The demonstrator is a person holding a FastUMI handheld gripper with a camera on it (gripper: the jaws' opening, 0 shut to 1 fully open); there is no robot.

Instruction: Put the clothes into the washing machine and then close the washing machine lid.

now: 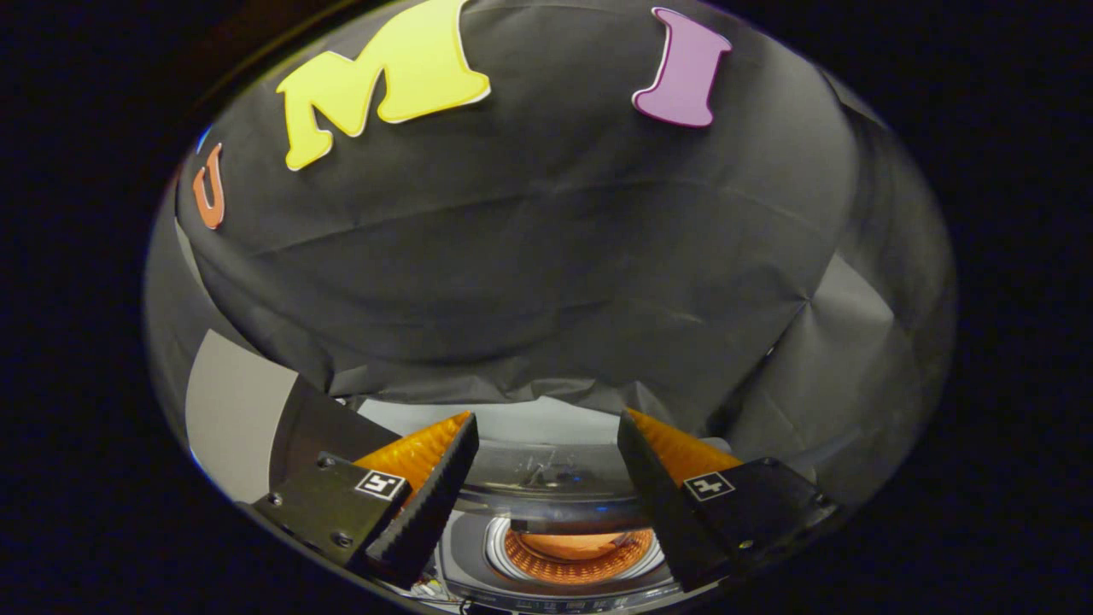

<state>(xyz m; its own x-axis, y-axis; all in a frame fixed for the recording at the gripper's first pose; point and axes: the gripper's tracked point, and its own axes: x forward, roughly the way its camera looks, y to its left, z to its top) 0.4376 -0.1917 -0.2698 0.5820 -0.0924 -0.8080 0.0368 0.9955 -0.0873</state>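
Hovering, my tongs (546,478) gaped empty above the washing machine (559,512), its raised lid (546,465) behind the upward-facing drum mouth (576,551).

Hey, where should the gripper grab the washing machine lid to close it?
Judging from this view, take the raised lid by its free upper edge, coming from above and in front: it stands open beyond the drum opening, that edge nearest the open gripper. Its hinge can't be made out.

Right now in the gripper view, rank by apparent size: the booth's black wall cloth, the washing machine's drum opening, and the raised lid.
1. Black wall cloth, by far the largest.
2. Raised lid and drum opening, between the open gripper's fingers: both partly hidden, too close to rank.
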